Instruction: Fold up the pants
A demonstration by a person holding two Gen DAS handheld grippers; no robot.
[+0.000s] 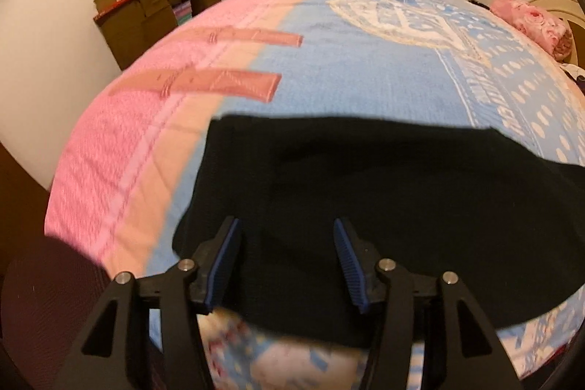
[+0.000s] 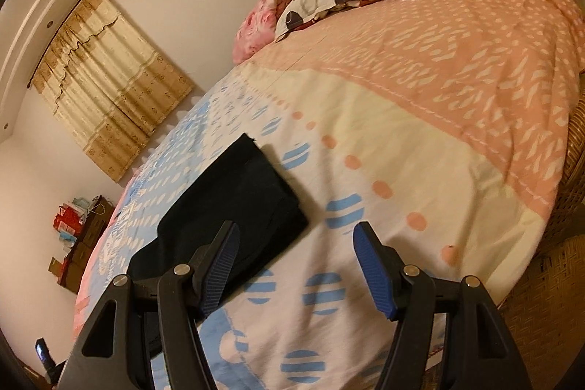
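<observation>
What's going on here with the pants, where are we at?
A person is folding black pants on a bed with a pink, blue and cream quilt, one handheld gripper per hand. The pants lie flat as a compact folded rectangle. The left gripper is open, hovering over their near edge. The right gripper is also open, over bare quilt beside the pants' end. Neither is gripping the fabric.

Warm dim light, fisheye warp, blur.
</observation>
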